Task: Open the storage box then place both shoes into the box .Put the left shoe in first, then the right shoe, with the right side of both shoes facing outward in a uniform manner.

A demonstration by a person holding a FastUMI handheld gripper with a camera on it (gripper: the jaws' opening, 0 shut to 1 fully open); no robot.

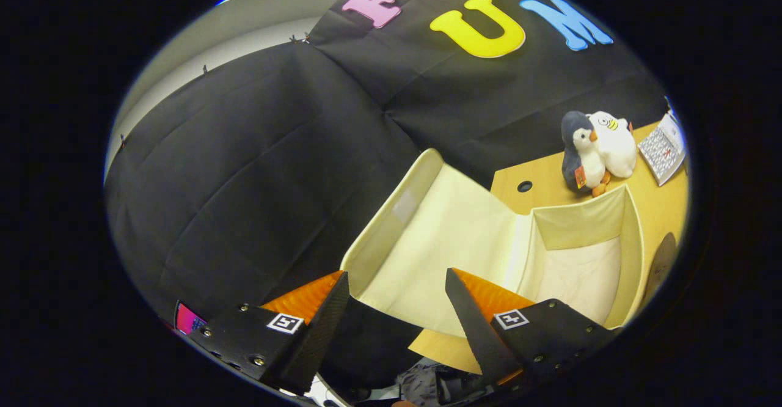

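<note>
The cream fabric storage box (632, 236) stands on the wooden table just beyond my right finger. Its inside looks bare. The box's lid (440, 236) is folded back and leans toward the black cloth wall, straight ahead of the fingers. My gripper (397, 285) is open, tilted, with nothing between the fingers; the lid's near edge lies just past the gap. A dark rounded object (663, 263), possibly a shoe, peeks out beside the box's far wall, too cut off to tell.
Two plush toys, a penguin (580, 153) and a white one (614, 141), sit on the table (657, 208) behind the box. A patterned card (663, 147) lies next to them. A round cable hole (524, 186) is in the tabletop near the lid.
</note>
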